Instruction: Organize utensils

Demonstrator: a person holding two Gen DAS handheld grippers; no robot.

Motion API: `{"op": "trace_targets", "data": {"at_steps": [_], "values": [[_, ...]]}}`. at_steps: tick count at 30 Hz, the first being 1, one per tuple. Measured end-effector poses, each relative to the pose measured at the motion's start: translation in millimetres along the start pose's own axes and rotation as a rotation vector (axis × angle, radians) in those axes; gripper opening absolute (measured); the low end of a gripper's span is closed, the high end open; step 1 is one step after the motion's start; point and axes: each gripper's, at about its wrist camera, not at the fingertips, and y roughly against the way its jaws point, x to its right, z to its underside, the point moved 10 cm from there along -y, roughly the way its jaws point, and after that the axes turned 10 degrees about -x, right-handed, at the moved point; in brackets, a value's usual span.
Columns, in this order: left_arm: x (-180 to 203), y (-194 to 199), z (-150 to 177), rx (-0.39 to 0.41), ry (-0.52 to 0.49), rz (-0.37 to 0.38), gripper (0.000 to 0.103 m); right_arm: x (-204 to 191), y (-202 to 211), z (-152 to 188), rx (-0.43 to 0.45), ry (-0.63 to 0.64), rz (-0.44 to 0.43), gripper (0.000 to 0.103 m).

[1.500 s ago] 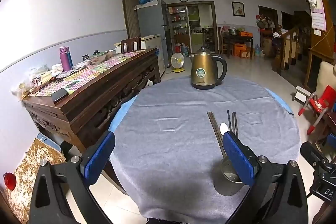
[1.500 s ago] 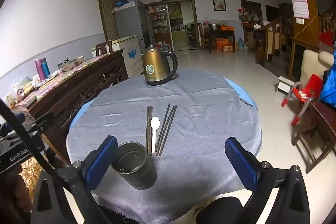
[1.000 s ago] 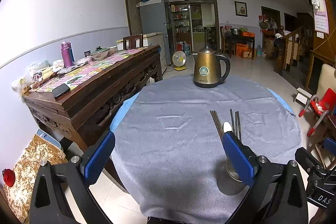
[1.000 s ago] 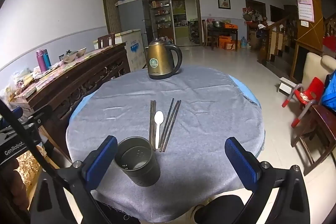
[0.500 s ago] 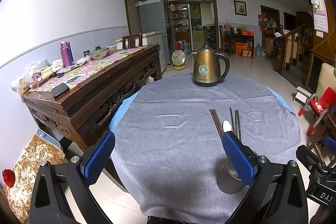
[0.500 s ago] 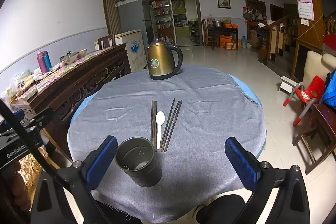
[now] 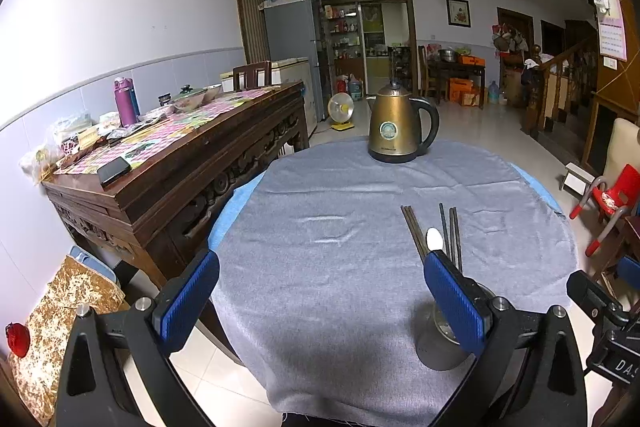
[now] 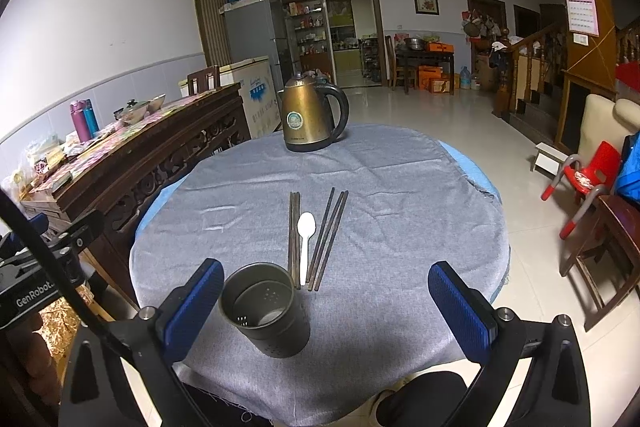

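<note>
On the round table draped in grey cloth (image 8: 400, 227), a dark perforated metal utensil cylinder (image 8: 266, 311) stands upright at about 7 o'clock near the front edge in the right wrist view. Just beyond it, toward 12 o'clock, lie a pair of dark wooden chopsticks (image 8: 294, 235), a white plastic spoon (image 8: 306, 239) and more dark chopsticks (image 8: 330, 231), side by side and flat on the cloth. A bronze electric kettle with a black handle (image 8: 310, 119) sits at the far edge at 12 o'clock.

The right gripper (image 8: 326, 311) hovers above the near edge, blue pads spread wide, holding nothing. The left gripper (image 7: 320, 299) is likewise spread wide and empty; its right finger (image 7: 454, 303) hides part of the cylinder (image 7: 440, 343) at 4 o'clock. A carved dark wooden sideboard (image 7: 192, 163) stands at 9 o'clock.
</note>
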Motion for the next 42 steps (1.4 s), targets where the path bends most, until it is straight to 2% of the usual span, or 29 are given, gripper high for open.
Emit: {"op": "trace_targets", "data": {"at_steps": [6, 12, 17, 20, 24, 26, 27, 28, 30, 34, 36, 42], "values": [[-2, -11, -9, 0.038, -0.018, -0.028, 0.102, -1, -9, -11, -0.011, -0.011, -0.01, 0.103], [0, -36, -20, 0.0, -0.015, -0.017, 0.102, 1, -30, -27, -0.043, -0.019, -0.026, 0.103], [12, -93, -33, -0.114, -0.038, 0.092, 0.102, 10, -69, -46, -0.119, -0.058, -0.117, 0.103], [23, -149, -41, -0.231, -0.032, 0.18, 0.102, 27, -112, -57, -0.206, -0.117, -0.181, 0.092], [47, -207, -55, -0.308, -0.036, 0.27, 0.102, 48, -173, -66, -0.307, -0.209, -0.251, 0.065], [57, -237, -56, -0.366, -0.048, 0.27, 0.091, 52, -203, -69, -0.354, -0.22, -0.261, 0.057], [63, -244, -59, -0.368, -0.039, 0.292, 0.081, 52, -220, -71, -0.373, -0.218, -0.263, 0.051], [65, -257, -57, -0.395, -0.05, 0.292, 0.077, 52, -232, -73, -0.384, -0.214, -0.263, 0.049], [68, -280, -53, -0.443, -0.055, 0.283, 0.077, 51, -261, -76, -0.408, -0.203, -0.254, 0.046], [84, -305, -51, -0.466, -0.077, 0.292, 0.077, 47, -306, -78, -0.448, -0.186, -0.251, 0.037], [89, -317, -50, -0.471, -0.094, 0.279, 0.077, 45, -322, -79, -0.448, -0.159, -0.245, 0.032], [109, -346, -53, -0.496, -0.123, 0.277, 0.077, 40, -341, -78, -0.445, -0.121, -0.262, 0.031]]}}
